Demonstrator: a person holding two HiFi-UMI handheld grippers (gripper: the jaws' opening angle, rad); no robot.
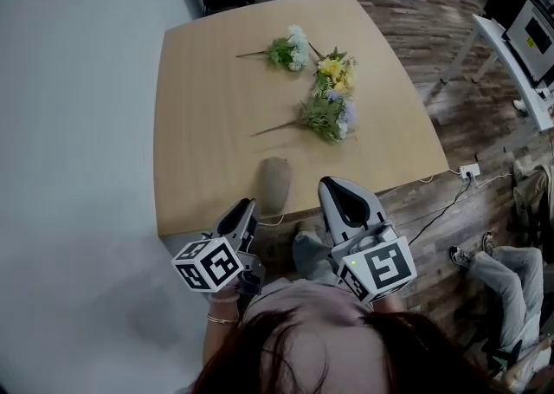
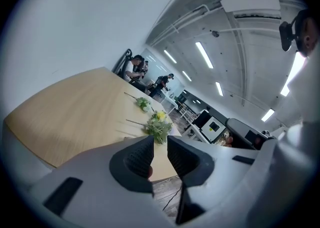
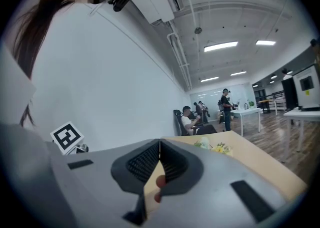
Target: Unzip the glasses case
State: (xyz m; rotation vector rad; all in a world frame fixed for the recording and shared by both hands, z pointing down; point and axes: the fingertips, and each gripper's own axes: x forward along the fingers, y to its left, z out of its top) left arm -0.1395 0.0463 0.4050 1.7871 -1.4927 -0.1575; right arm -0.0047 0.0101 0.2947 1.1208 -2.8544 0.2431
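Left claw [image 2: 160,146] ajar, right claw [image 3: 160,148] closed

Hair [image 1: 320,358]: dark, reddish-brown
Top [image 1: 299,297]: dusty pink
Bracelet [image 1: 222,319]: thin band at the left wrist
Left gripper [image 1: 246,207]: grey shell, white cube [image 1: 208,264] with black square markers
Right gripper [image 1: 334,186]: grey shell, matching marker cube [image 1: 381,269], small green light [image 1: 353,263]
Fingers [image 2: 136,158]: black, ribbed pads set in grey

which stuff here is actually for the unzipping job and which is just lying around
For the job:
- glasses case, near the table's front edge
- left gripper, jaws slightly apart, empty
- right gripper, jaws together, empty

Just lying about:
- white flower bunch
- yellow flower bunch
- leafy flower bunch
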